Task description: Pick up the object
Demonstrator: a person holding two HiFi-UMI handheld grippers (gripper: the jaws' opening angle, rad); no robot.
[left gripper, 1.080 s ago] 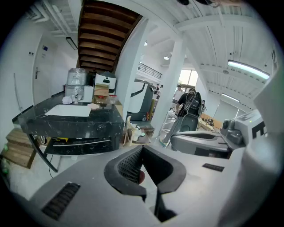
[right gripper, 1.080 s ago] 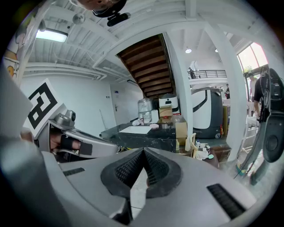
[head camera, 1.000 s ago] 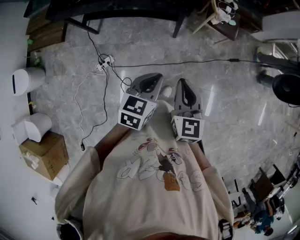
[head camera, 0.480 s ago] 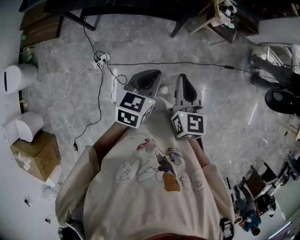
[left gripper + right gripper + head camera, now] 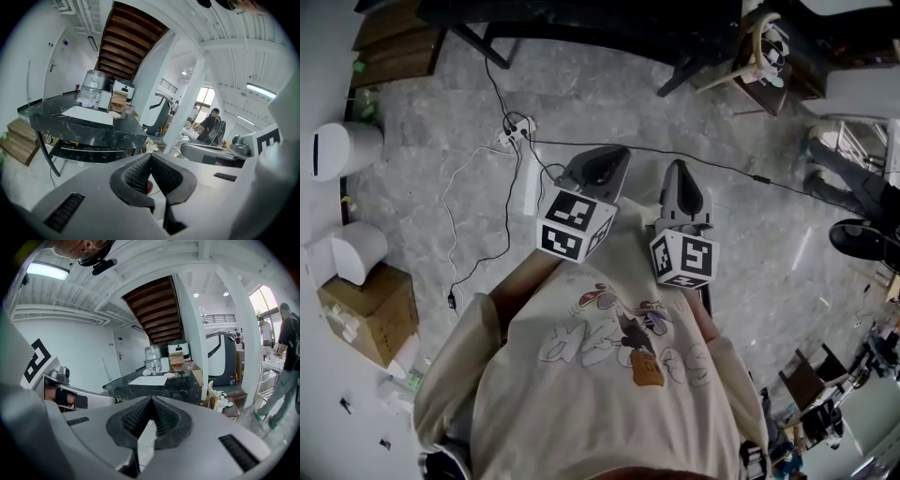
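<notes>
Marble floor (image 5: 422, 159); left gripper (image 5: 150, 157), right gripper (image 5: 151, 401) jaws together.

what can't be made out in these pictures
Head view: the floor at the person's feet, hidden by the shirt.
Left gripper view: things on the dark table, too small to name.
Right gripper view: a bystander, cut off by the picture's rim.
</notes>
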